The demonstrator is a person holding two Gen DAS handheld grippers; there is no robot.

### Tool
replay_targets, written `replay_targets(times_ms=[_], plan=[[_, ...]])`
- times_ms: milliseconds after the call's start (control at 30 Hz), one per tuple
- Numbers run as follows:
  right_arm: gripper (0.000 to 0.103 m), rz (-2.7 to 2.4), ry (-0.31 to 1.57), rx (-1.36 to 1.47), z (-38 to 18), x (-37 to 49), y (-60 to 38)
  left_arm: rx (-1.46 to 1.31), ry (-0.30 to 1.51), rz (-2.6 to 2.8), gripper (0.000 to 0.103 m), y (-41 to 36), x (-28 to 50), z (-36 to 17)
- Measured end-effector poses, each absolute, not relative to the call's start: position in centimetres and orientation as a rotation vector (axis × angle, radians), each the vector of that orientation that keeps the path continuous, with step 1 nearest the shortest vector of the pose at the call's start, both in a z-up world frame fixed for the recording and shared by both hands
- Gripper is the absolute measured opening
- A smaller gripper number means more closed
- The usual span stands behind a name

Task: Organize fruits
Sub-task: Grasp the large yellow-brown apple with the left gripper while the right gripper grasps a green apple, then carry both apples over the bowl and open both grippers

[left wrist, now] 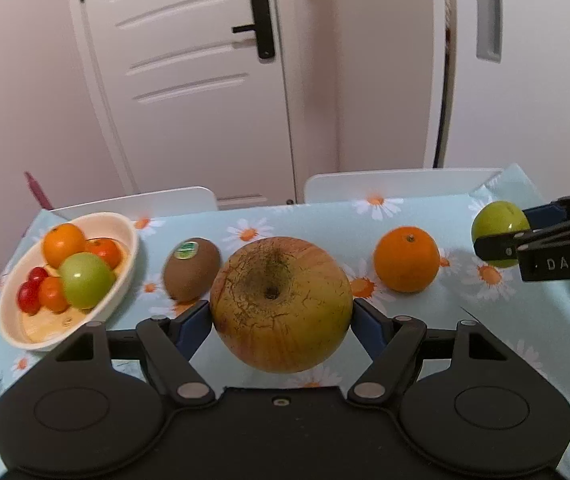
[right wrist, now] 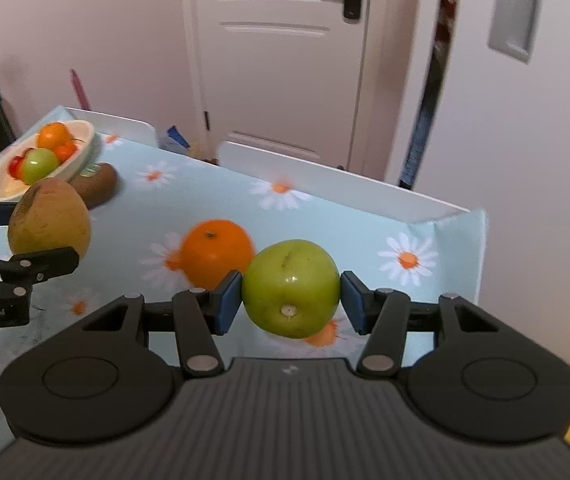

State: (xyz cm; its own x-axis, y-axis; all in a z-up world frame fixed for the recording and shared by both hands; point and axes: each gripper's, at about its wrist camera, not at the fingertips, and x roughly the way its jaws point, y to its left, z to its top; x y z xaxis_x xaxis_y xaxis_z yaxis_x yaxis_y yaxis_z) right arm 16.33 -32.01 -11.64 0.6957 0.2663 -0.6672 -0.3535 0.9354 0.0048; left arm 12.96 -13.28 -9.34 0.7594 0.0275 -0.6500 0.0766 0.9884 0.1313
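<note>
Table [left wrist: 425,216] under a pale blue daisy-print cloth, white door [left wrist: 189,80] and white chair backs [left wrist: 397,184] beyond its far edge.

Left gripper [left wrist: 281,316] tilted downward over the cloth, blue pads [left wrist: 195,326] pressed on either side of a large yellow-brown apple [left wrist: 281,304], stem pit facing the camera. Apple apparently lifted clear of the cloth, though hard to confirm from this angle.

Right gripper [right wrist: 291,294] likewise angled down, near the table's right edge, pinching a green apple [right wrist: 291,288] between its blue pads [right wrist: 227,300], stem end toward the lens. Seen from the left wrist, same gripper entering from the right with the green apple at its tips.

Cream oval bowl [left wrist: 125,248] at the far left of the table, holding two oranges, a green apple, a small orange fruit and red cherry tomatoes.

Loose orange [left wrist: 407,258] on the cloth between the two grippers, touching neither.

Kiwi [left wrist: 191,274] with a green sticker lying just beside the bowl, behind the left gripper's left finger.

Pink object [left wrist: 37,190], unclear what, beyond the table's far left corner.
</note>
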Motion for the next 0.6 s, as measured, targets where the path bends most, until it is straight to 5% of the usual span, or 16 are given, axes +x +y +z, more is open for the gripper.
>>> replay_targets(times_ms=[600], plan=[[0.068, 0.524, 0.664, -0.139, -6.1, 13.8, -20.8, 0.128, 0.677, 0.091, 0.079, -4.3, 9.8, -4.6]])
